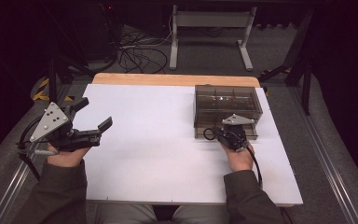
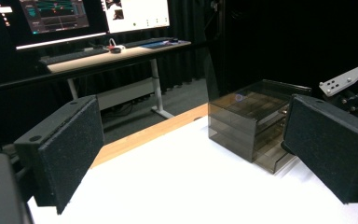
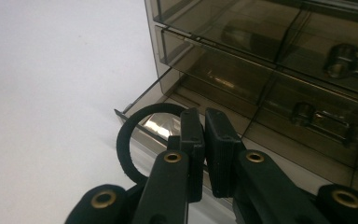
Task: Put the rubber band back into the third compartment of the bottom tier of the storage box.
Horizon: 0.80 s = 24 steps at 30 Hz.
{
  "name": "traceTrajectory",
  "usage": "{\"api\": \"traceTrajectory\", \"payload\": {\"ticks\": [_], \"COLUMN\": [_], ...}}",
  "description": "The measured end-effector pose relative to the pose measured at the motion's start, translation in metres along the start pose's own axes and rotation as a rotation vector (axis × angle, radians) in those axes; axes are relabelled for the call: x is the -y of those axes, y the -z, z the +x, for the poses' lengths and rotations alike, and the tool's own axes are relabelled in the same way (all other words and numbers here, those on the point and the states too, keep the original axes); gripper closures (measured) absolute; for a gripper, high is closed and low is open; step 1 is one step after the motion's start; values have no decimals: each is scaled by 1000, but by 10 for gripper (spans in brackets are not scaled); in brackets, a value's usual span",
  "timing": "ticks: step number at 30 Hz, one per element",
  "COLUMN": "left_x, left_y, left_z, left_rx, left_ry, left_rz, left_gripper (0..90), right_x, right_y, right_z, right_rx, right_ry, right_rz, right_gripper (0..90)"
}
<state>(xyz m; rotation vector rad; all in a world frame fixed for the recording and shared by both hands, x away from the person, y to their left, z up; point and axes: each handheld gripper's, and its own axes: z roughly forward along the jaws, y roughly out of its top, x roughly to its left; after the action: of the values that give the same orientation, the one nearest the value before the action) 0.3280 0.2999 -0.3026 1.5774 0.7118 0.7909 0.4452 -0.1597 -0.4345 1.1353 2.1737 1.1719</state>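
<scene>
So we've got the right gripper (image 3: 204, 140) clamped shut on a black ring (image 3: 127, 140), looks like a hair tie or rubber band, held right at the lip of the bottom drawer (image 3: 168, 122) of that smoky little drawer organizer (image 1: 227, 108). The drawer is pulled out a bit, and the ring hangs off the left side of the jaws, just over its front edge. Our guess is this thing weighs next to nothing and is soft and floppy, so it'll sag or twist rather than hold its shape, and it's probably a bit grippy against the pads, so it may cling when we let go. Pinching it across one side of the loop, like we're doing, seems the sane way to carry it. Looks-wise it's a plain matte black loop, thin, roughly round, nothing printed on it that we can make out. The left gripper (image 1: 93, 116) hovers with its jaws wide apart, holding nothing, off at the left side of the white table (image 1: 158, 154), well clear of the organizer, which sits at the far right.
</scene>
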Motion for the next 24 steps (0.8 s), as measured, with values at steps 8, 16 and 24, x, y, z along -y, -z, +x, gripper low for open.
{"api": "traceTrajectory", "payload": {"ticks": [8, 16, 24], "left_x": [0, 0, 1], "left_y": [0, 0, -1], "left_z": [0, 0, -1], "left_rx": [1, 1, 2], "left_ry": [1, 0, 0], "left_rz": [2, 2, 1], "left_gripper": [58, 58, 58], "right_x": [2, 3, 4], "right_y": [2, 4, 8], "right_z": [-6, -11, -17], "right_rx": [19, 30, 41], "right_ry": [-18, -39, -54], "right_rz": [-7, -15, -25], "right_gripper": [864, 864, 863]}}
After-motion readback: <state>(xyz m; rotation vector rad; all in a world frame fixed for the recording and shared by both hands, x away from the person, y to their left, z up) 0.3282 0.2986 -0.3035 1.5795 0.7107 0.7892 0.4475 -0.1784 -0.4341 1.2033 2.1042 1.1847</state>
